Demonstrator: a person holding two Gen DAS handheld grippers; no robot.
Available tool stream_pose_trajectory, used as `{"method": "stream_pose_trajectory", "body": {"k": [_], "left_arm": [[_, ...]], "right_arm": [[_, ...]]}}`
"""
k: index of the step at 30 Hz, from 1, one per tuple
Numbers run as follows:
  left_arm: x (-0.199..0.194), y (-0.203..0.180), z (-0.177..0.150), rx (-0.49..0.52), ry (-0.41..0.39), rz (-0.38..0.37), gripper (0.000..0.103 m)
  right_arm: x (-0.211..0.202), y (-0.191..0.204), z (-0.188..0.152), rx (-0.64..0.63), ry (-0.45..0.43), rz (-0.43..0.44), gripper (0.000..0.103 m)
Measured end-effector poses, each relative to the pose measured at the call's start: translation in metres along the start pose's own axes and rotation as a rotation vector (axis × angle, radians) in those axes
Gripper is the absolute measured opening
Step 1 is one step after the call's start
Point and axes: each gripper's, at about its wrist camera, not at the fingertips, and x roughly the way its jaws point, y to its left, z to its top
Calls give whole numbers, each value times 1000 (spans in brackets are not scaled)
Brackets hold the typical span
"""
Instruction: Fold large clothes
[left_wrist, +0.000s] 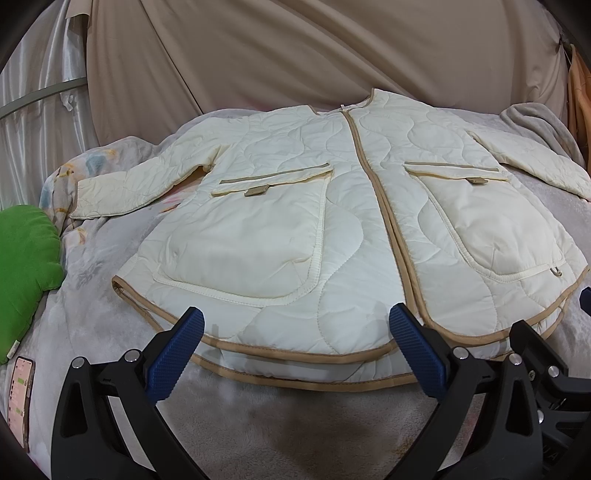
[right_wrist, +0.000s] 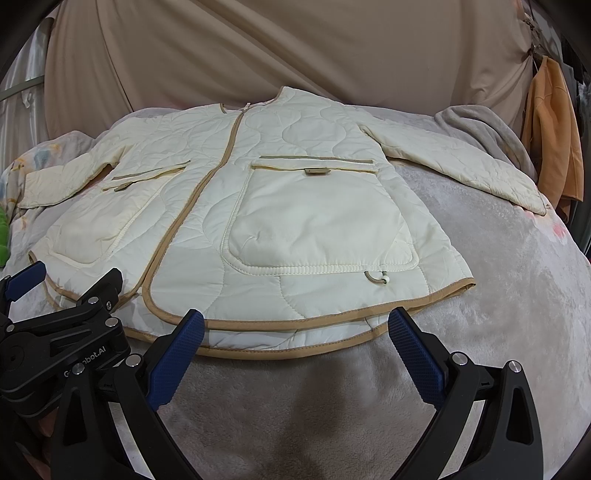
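Note:
A cream quilted jacket (left_wrist: 332, 229) with tan trim lies spread flat, front up, on a grey blanket (left_wrist: 295, 424), both sleeves out to the sides. It also shows in the right wrist view (right_wrist: 277, 221). My left gripper (left_wrist: 295, 325) is open and empty, its fingertips just over the left half of the bottom hem. My right gripper (right_wrist: 295, 325) is open and empty, just over the right half of the hem. The right gripper shows at the left wrist view's right edge (left_wrist: 554, 369). The left gripper (right_wrist: 55, 314) shows at the left of the right wrist view.
A green cushion (left_wrist: 26, 273) and a phone (left_wrist: 20, 391) lie at the left. A beige sheet (left_wrist: 295, 55) hangs behind. A grey blanket fold (right_wrist: 480, 129) and hanging orange clothes (right_wrist: 554, 129) are at the right.

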Motion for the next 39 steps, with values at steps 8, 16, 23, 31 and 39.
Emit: {"method": "stream_pose_trajectory", "body": {"k": [8,16,23,31,39], "left_arm": [[1,0,0,-4,6,-3,98],[2,10,5,-34,50,-36,98],[8,15,23,-14,63,-28,98],[33,39,51,-10,93,-62,98],[59,73,85,-49,46,-47,98]], "right_arm": [[0,-1,0,3,2,3,98],[-3,-27,12,46,24,25,98],[4,-91,47,105,35,32,98],[55,-244,83,384,68,-29,98],[111,-392,106,660,42,-85,98]]}}
